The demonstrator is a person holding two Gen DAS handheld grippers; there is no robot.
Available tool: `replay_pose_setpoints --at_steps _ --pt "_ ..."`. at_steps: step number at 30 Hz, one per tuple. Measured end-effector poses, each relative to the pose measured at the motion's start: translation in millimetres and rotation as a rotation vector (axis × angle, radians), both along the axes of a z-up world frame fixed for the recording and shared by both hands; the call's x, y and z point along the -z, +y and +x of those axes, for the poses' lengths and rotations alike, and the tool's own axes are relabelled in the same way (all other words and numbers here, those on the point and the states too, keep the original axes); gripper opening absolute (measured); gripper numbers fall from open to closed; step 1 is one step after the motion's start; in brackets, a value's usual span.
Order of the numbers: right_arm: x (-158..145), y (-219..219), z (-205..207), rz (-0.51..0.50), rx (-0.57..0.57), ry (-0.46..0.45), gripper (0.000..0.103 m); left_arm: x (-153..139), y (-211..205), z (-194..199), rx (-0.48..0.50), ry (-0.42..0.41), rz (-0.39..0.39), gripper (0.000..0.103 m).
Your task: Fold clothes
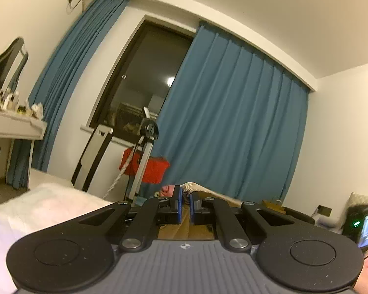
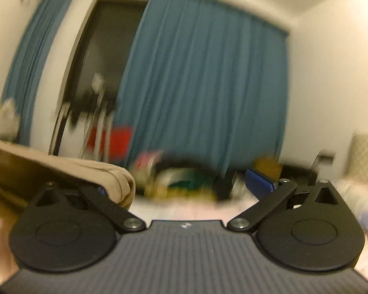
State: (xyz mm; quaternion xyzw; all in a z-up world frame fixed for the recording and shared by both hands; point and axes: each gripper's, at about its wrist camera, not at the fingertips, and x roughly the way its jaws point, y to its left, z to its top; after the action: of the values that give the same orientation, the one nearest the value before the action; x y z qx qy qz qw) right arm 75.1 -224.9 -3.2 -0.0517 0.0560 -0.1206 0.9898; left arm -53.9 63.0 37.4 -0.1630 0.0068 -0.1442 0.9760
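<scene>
Your left tongs [image 1: 186, 202] pinch a ribbed edge of the soft beige knit garment [image 1: 203, 191], held up in front of the pleated blue curtain [image 1: 233, 112]. Your right tongs [image 2: 184, 186] stand wide apart, gripping nothing, with the same garment [image 2: 90, 171] draped just beside their left finger (this view is badly blurred). Take the free edge level with the held one, below the curtain, so the fold lands square on the white bed [image 1: 36, 203].

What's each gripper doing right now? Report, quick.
Left gripper: shut on the beige garment.
Right gripper: open, holding nothing; the beige garment drapes by its left finger.
</scene>
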Motion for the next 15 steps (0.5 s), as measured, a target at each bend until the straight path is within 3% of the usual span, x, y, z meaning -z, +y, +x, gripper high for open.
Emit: replay_pose_setpoints --at_steps 3,11,15 --pt "19.5 -19.0 23.9 0.186 -0.059 0.165 0.103 9.7 -6.3 14.5 -0.01 0.078 0.055 0.006" --pt "17.6 -22.2 14.7 0.239 -0.175 0.098 0.103 53.0 11.2 81.7 -0.022 0.466 0.051 0.01" --pt "7.3 -15.0 6.2 0.232 -0.226 0.099 0.103 70.6 16.3 102.9 -0.004 0.58 0.082 0.019"
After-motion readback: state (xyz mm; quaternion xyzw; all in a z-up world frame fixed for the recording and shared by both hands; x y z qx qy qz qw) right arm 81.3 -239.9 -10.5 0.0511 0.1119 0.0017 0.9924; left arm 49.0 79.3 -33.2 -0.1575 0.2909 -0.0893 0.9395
